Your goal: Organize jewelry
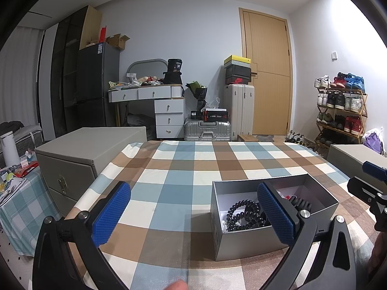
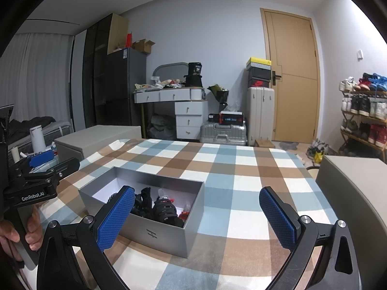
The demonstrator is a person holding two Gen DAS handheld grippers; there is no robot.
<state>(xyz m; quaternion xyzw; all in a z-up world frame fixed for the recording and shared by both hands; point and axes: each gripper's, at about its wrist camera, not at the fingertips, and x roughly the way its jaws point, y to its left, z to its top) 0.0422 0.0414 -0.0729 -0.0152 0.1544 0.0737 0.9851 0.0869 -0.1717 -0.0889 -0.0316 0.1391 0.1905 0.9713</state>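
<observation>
A silver open box (image 1: 241,244) (image 2: 154,234) stands on the checked tablecloth. It holds black beaded bracelets (image 1: 244,213) (image 2: 164,209) and small red pieces (image 2: 185,213). My left gripper (image 1: 193,212) hovers over the cloth, open and empty; its right finger (image 1: 275,213) overlaps the box. Open as well and holding nothing, my right gripper (image 2: 197,217) sits to the right of the box, with its left finger (image 2: 116,217) in front of the box's near wall. The other gripper shows at each view's edge (image 1: 370,188) (image 2: 36,181).
The table (image 1: 183,169) (image 2: 241,169) carries only the box. Grey storage cubes (image 1: 72,164) (image 2: 355,193) stand at both sides. A side table with clutter (image 1: 14,186) is at the left. Dresser, suitcases (image 1: 208,128), door and shoe rack (image 1: 341,111) lie beyond.
</observation>
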